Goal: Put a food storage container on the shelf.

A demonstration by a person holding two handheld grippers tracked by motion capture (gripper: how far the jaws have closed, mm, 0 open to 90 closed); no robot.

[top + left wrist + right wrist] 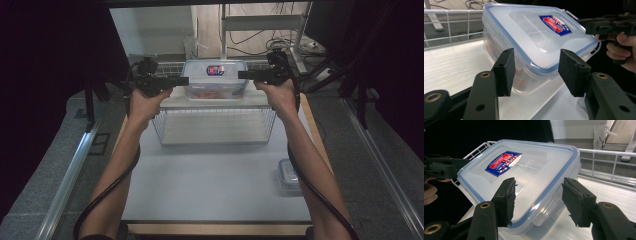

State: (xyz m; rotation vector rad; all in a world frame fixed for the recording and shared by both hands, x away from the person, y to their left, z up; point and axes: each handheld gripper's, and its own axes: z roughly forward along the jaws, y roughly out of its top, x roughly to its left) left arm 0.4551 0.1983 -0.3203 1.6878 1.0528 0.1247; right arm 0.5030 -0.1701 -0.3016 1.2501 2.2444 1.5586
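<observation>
A clear plastic box (pixel 215 82) with a blue-rimmed lid and a red and blue label lies flat on the white top of a wire rack (pixel 215 125). Something reddish shows through its wall. My left gripper (pixel 183 80) points level at the box's left end, and my right gripper (pixel 242 75) at its right end. In the left gripper view the box (pixel 534 37) has a corner between the open pads of the left gripper (pixel 536 68), which do not press on it. Likewise, in the right gripper view the right gripper (pixel 539 197) stands open around a corner of the box (pixel 529 172).
The rack stands at the far middle of a pale table (pixel 210 185). A small lidded container (pixel 289 176) sits near the table's right edge by my right forearm. Wire rails (pixel 451 27) run behind the rack's top. Dark curtains hang on both sides.
</observation>
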